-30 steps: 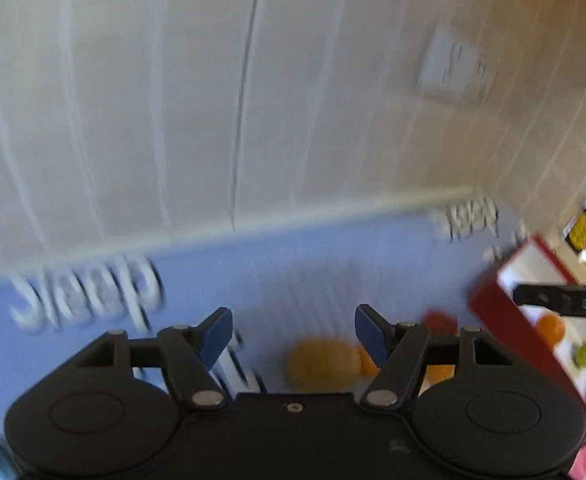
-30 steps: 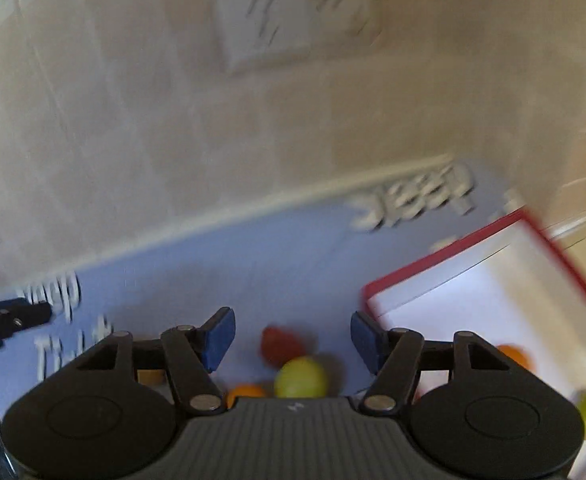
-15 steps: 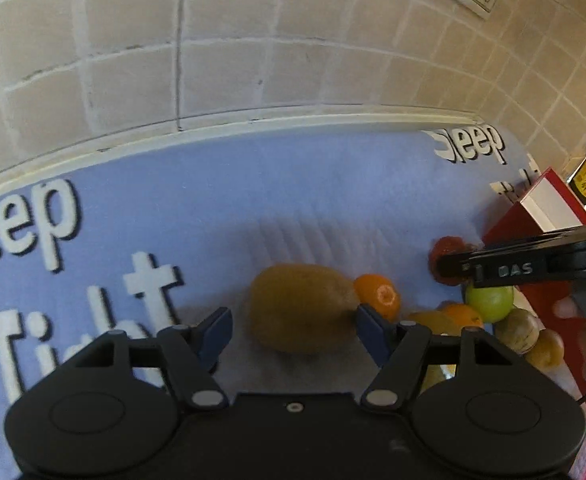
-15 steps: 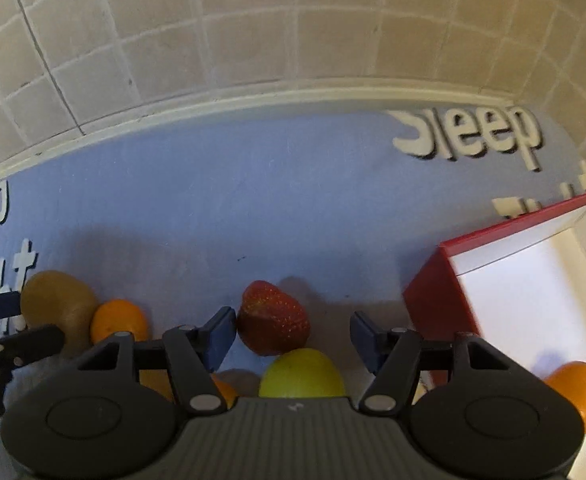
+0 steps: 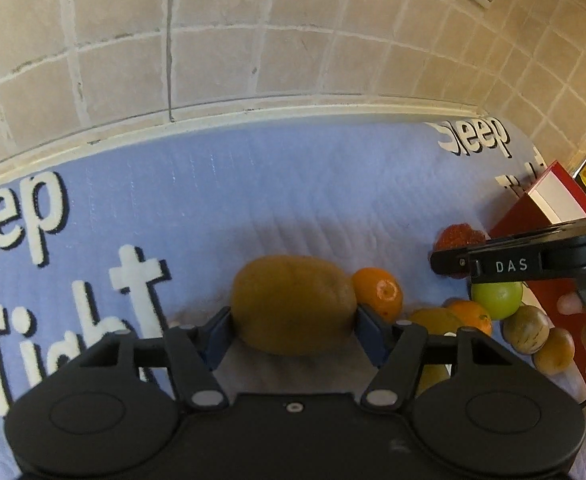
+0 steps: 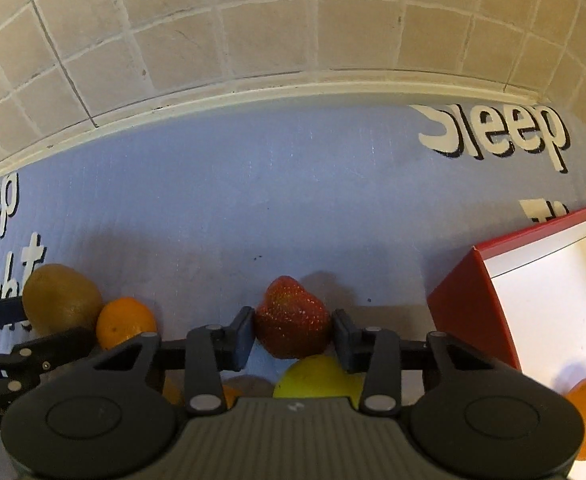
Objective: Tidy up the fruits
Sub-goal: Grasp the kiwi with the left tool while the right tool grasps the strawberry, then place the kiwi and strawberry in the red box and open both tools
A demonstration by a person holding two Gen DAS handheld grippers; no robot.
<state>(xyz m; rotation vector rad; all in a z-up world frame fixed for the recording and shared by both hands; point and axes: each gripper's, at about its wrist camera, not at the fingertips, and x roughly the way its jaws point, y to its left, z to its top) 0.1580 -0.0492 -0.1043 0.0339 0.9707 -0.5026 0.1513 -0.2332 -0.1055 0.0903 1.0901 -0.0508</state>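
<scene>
Tiled wall backs a counter (image 5: 293, 184) under a blue mat. Leftmost, the left tool (image 5: 293, 322) pinches the kiwi (image 5: 291, 304), which lies at twelve o'clock from it with its long axis crosswise, pad to pad; a mandarin (image 5: 379, 292) touches the kiwi at three o'clock. Further right, the right tool (image 6: 293, 338) pinches the strawberry (image 6: 293, 326) at its sides. Next comes the red box (image 6: 477, 304), at three o'clock of the strawberry, so the right hand looks nearer the drop-off.
</scene>
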